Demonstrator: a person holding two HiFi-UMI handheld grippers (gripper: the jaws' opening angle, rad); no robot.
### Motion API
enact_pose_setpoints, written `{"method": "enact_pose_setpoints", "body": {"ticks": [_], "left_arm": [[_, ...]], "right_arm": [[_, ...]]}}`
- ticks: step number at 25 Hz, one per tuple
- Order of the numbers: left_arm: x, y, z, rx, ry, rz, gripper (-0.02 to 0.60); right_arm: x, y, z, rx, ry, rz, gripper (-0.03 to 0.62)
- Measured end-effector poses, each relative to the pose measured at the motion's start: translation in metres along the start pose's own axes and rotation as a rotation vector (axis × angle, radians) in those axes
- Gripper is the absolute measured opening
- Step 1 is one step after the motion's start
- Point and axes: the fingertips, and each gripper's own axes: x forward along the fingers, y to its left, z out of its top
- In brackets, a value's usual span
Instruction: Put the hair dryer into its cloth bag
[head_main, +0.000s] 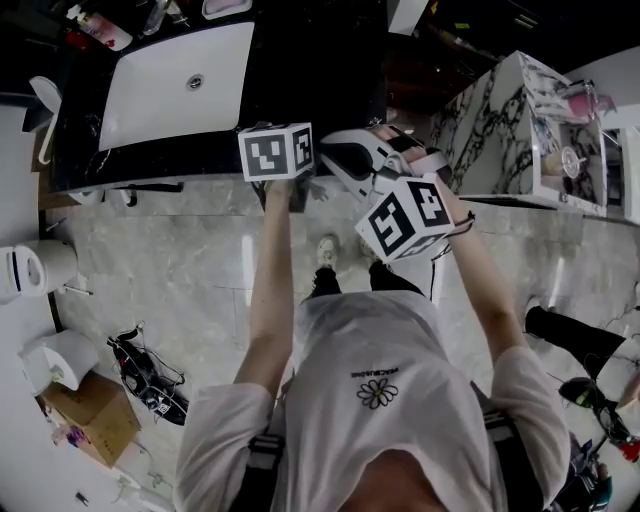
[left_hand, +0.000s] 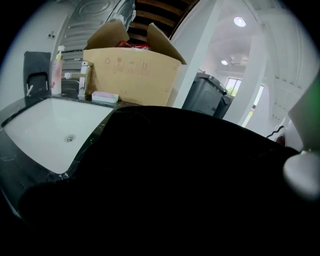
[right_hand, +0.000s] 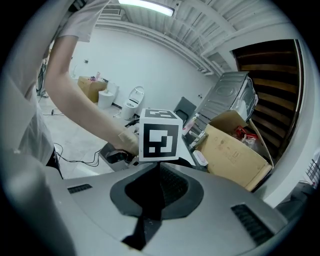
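While the hair dryer (head_main: 352, 152) hangs in the air just off the table's (head_main: 330, 90) front edge, to the right of the white basin (head_main: 170, 85), we log the step as lining up. Dryer and black cloth bag (left_hand: 175, 190) are close together; insertion is not yet done.

Right hand-held gripper (head_main: 385, 185): clenched almost fully. We judge it pinches a thin part of the dryer, whose grey housing fills the lower half of the right gripper view. Which part, we cannot make out.

Left hand-held gripper (head_main: 278, 150): black cloth blankets the whole lower part of its own view, so we cannot tell whether it is released or grasping. We judge the bag lies at or over those jaws. A pale rounded form at that view's right edge is probably the dryer.

Pose: both forearms stretched forward, both grippers tipped downward, marker cubes near each other, the left one over the table's front edge.

Next move calls for finding the bag's mouth, holding it open on the left, and feeding the dryer in from the right. No view shows the mouth.
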Motion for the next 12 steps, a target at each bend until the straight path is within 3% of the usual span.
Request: {"method": "enact_pose_setpoints", "body": {"ticks": [6,8,10,12], "left_arm": [[0.006,0.002,0.0,0.058,0.019,0.037,0.25],[0.004,0.001,0.003,0.043,-0.027,0.042,0.257],[-0.005,0.002,0.009,0.017,-0.106,0.051,0.324],[-0.017,0.003,0.007,0.021,-0.144,0.073,0.333]], "right_arm": [[0.002,-0.001,-0.009,0.017,0.019,0.0,0.018],[0.002,-0.001,-0.011,0.02,0.022,-0.005,0.018],[0.001,-0.002,-0.011,0.02,0.022,-0.01,0.018],[0.001,-0.002,-0.011,0.017,0.023,-0.012,0.018]]}}
